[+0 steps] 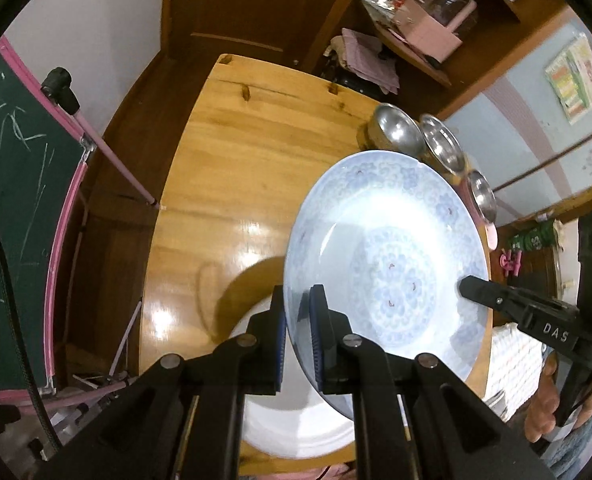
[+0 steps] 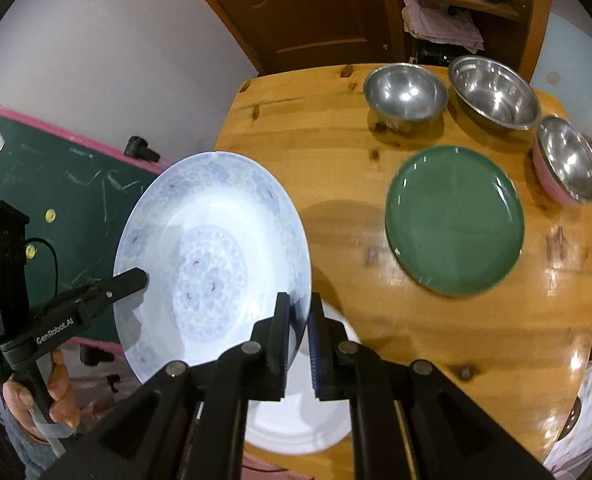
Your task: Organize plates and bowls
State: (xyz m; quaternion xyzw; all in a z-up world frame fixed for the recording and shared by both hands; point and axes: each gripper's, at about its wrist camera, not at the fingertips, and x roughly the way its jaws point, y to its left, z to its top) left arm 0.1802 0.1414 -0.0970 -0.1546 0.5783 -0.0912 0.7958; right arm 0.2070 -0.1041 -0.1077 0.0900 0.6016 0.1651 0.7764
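Bowls [image 2: 491, 92] behind plate [image 2: 455, 220]

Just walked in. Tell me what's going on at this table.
A person is sorting dishes with two handheld tongs. Both the left tongs and the right tongs are clamped on opposite rim edges of a blue-patterned plate, holding it tilted in the air above a white plate on the wooden table. A green plate lies flat further out, and three metal bowls sit separately along the far edge, not stacked.
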